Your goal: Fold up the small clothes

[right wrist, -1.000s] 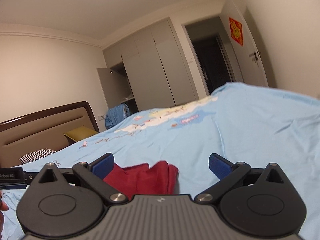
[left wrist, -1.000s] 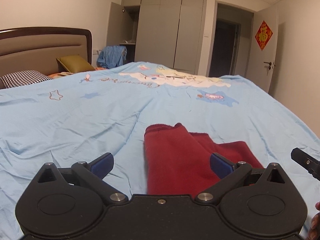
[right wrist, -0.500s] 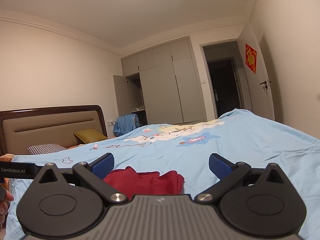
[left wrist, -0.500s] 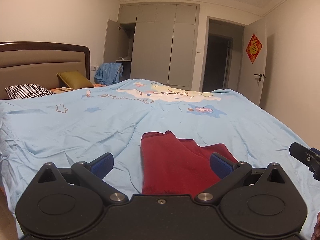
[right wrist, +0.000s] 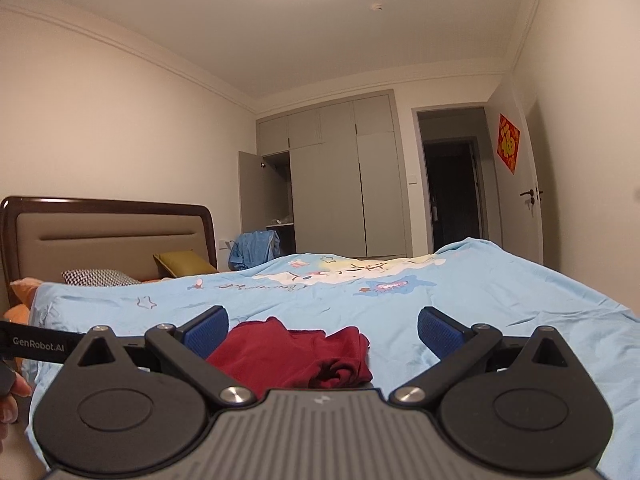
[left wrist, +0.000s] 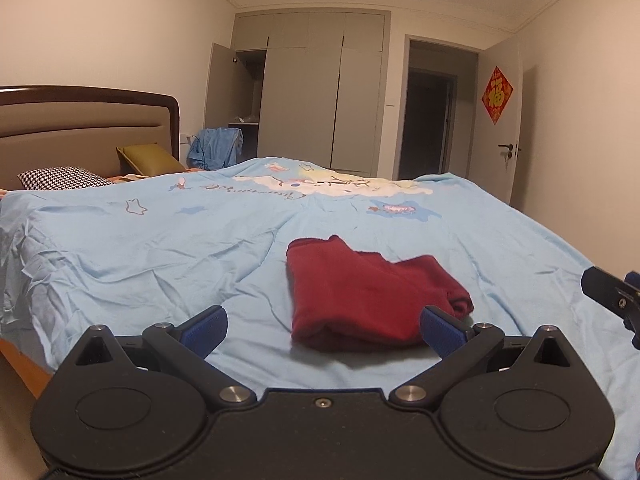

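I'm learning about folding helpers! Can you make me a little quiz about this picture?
1. True or false: the left tongs are squeezing the red garment.
2. What does the red garment lie on? A) the floor B) the blue bedspread C) the checked pillow
3. Fill in: the right tongs are ____ and hold nothing.

Key: 1 false, both tongs are open and off it; 2 B; 3 open.
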The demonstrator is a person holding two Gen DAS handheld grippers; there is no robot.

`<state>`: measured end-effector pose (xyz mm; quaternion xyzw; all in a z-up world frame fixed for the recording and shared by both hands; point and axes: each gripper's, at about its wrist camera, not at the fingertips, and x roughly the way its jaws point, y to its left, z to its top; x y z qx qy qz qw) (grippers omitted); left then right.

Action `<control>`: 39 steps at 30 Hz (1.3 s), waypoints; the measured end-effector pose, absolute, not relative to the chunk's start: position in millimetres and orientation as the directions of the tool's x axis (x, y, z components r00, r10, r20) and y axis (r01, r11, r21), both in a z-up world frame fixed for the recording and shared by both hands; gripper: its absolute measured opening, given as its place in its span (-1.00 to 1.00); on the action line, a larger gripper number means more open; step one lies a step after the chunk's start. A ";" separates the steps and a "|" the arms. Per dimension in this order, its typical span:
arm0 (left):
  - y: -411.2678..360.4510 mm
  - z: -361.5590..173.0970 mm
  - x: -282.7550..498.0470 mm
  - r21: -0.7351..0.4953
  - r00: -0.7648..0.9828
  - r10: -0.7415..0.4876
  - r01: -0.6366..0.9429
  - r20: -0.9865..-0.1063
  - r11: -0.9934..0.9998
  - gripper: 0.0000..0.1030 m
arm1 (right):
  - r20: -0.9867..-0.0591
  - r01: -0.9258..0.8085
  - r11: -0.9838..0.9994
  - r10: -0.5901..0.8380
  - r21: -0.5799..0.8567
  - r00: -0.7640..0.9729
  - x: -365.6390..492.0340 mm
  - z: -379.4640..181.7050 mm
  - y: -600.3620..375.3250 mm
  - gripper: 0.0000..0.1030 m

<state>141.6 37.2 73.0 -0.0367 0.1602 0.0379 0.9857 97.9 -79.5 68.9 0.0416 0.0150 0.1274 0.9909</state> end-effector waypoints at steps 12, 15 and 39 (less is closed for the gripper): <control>41.5 54.4 80.6 -0.047 0.947 0.057 -0.076 -0.316 0.996 0.99 | -0.075 -0.198 0.978 0.203 0.068 0.976 34.7 53.0 -75.5 1.00; 40.4 49.3 67.0 -0.041 0.948 0.049 -0.065 -0.315 0.997 0.99 | -0.100 -0.177 0.982 0.183 0.066 0.978 21.7 47.2 -79.6 1.00; 19.7 27.6 54.9 0.023 0.938 0.037 -0.031 -0.345 0.999 0.99 | -0.149 -0.128 0.988 0.140 0.086 0.979 13.7 15.2 -93.7 1.00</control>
